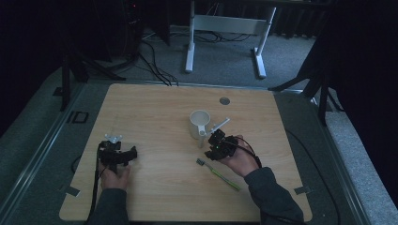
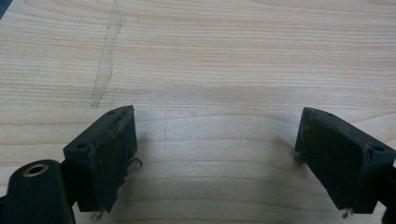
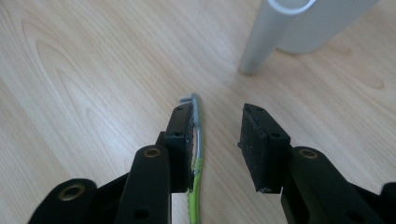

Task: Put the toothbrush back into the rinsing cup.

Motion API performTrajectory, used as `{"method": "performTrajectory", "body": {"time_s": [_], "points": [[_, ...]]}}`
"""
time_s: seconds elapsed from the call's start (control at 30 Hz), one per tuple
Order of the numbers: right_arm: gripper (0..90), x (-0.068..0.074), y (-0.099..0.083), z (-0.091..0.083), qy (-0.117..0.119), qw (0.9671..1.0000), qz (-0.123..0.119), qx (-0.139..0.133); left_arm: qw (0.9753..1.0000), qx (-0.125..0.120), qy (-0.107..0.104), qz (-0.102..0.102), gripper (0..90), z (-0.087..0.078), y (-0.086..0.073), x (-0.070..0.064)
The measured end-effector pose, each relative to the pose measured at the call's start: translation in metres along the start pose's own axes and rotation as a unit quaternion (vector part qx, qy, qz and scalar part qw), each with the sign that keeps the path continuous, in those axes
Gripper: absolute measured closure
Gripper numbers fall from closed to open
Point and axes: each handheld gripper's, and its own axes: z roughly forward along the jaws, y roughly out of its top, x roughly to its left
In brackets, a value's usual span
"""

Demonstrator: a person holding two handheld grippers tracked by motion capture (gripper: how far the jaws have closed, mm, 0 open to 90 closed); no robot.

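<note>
Table: pale wood-grain tabletop [image 1: 155,108], dim room, grey carpet behind it.
Mug: white ceramic mug [image 1: 200,123] standing upright near the middle of the table, handle facing the person. In the right gripper view it's the white cylinder [image 3: 322,23] top right, handle [image 3: 266,37] sticking out front.
Toothbrush: green-handled toothbrush with a grey neck and head [image 1: 218,174], lying flat on the wood just in front of the mug, head toward the mug, handle running back to the person's right.
Right gripper: black two-jaw gripper [image 1: 217,142] in the right hand [image 1: 241,161], sitting between mug and toothbrush. In its own view [image 3: 217,142] the jaws are spread with a clear gap; the toothbrush neck [image 3: 198,135] lies right along the inner face of one jaw, so not clamped.
Left gripper: black gripper [image 1: 131,153] held in the left hand [image 1: 114,177] at the left side of the table, well apart from everything. Own view [image 2: 215,154]: jaws wide apart, just bare wood between them.
</note>
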Motion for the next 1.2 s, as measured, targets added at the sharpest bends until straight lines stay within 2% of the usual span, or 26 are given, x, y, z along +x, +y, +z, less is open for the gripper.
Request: {"method": "performTrajectory", "body": {"time_s": [0.03,0.07,0.1,0.13,0.33,0.63,0.9,1.2], "points": [[64.5,0.000,0.000,0.000,0.000,1.0000,0.000,0.000,1.0000,0.000,0.000,0.000,13.4,0.000,0.000,0.000],[65.3,0.001,0.000,0.003,0.002,0.9997,-0.007,0.025,1.0000,0.000,0.000,0.000,13.3,0.000,0.000,0.000],[65.3,0.001,0.000,0.003,0.002,0.9997,-0.007,0.025,1.0000,0.000,0.000,0.000,13.4,0.000,0.000,0.000],[65.6,0.001,0.000,0.004,0.003,0.9992,-0.009,0.038,1.0000,0.000,0.000,0.000,13.4,0.000,0.000,0.000],[64.6,0.000,-0.001,0.009,0.007,0.9980,-0.010,0.062,1.0000,0.000,0.000,0.000,13.4,0.000,0.000,0.000],[64.2,0.003,-0.003,0.013,0.008,0.9969,-0.020,0.076,1.0000,0.000,0.000,0.000,13.4,0.000,0.000,0.000],[66.8,0.003,-0.002,0.020,0.014,0.9936,-0.029,0.108,1.0000,0.000,0.000,0.000,13.3,0.000,0.000,0.000],[70.9,0.003,-0.002,0.022,0.013,0.9906,-0.038,0.130,1.0000,0.000,0.000,0.000,13.3,0.000,0.000,0.000]]}}
